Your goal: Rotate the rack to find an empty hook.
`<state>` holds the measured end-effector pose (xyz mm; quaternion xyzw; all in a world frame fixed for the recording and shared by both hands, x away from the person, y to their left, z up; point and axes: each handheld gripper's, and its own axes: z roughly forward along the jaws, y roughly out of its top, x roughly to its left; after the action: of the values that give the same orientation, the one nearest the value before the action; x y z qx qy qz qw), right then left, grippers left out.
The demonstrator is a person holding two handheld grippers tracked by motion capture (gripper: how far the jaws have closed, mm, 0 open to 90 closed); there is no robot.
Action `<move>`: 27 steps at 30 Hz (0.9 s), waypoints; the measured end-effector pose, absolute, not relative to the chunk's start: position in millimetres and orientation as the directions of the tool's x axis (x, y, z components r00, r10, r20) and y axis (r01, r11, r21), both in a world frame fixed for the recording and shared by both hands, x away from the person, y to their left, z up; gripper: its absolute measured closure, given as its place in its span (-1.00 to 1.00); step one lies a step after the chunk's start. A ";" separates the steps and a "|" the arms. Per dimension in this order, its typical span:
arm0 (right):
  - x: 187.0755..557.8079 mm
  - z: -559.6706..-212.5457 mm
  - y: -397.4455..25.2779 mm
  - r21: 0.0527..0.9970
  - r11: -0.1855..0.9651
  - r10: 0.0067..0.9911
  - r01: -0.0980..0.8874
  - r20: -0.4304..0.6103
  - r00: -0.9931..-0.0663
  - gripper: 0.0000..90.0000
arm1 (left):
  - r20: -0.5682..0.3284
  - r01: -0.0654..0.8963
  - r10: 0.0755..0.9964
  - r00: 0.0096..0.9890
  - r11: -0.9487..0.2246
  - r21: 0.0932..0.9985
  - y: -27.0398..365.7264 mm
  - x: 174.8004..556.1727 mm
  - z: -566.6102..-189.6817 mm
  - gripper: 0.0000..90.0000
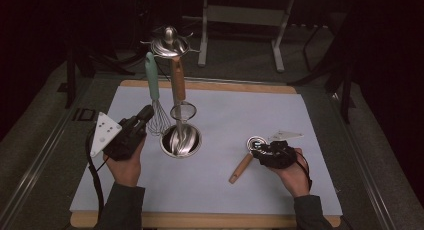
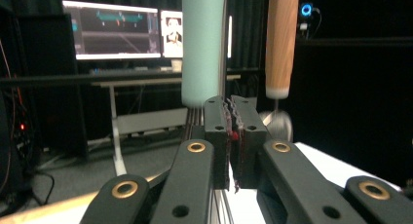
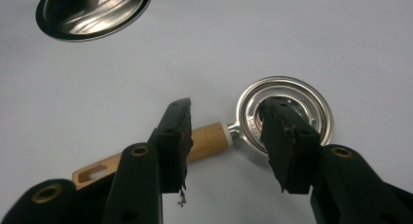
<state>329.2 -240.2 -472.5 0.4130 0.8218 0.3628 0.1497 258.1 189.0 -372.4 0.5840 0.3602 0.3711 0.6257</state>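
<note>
A metal utensil stand [image 1: 180, 140] with a round base rises mid-table. From its top hang a whisk with a mint handle [image 1: 152, 82] and a wooden-handled strainer [image 1: 178, 85]. My left gripper [image 1: 146, 114] is shut, its tips against the whisk's wires; the mint handle [image 2: 202, 48] and wooden handle [image 2: 281, 44] hang just beyond the left gripper [image 2: 233, 118]. Whether a wire is pinched I cannot tell. A small wooden-handled scoop [image 1: 241, 167] lies on the mat. My right gripper [image 1: 258, 149] is open above it, jaws either side of where the handle meets the round metal head [image 3: 287, 107]; right gripper [image 3: 226, 112].
A white mat [image 1: 225, 190] covers the wooden table [image 1: 200, 221]. The stand's shiny base [image 3: 92, 12] lies up and left of the scoop. A white table frame [image 1: 240, 15] stands on the floor behind. Lit monitors [image 2: 117, 29] are in the distance.
</note>
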 end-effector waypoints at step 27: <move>329.7 -475.2 -241.9 0.717 0.383 0.783 0.582 0.083 -0.616 0.21 | -0.013 -0.210 0.889 0.458 0.122 0.970 185.4 280.7 -283.3 0.98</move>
<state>329.7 -241.9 -475.2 0.4162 0.8202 0.3681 0.1363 280.7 185.4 -283.3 0.5229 0.3246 0.4068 0.6751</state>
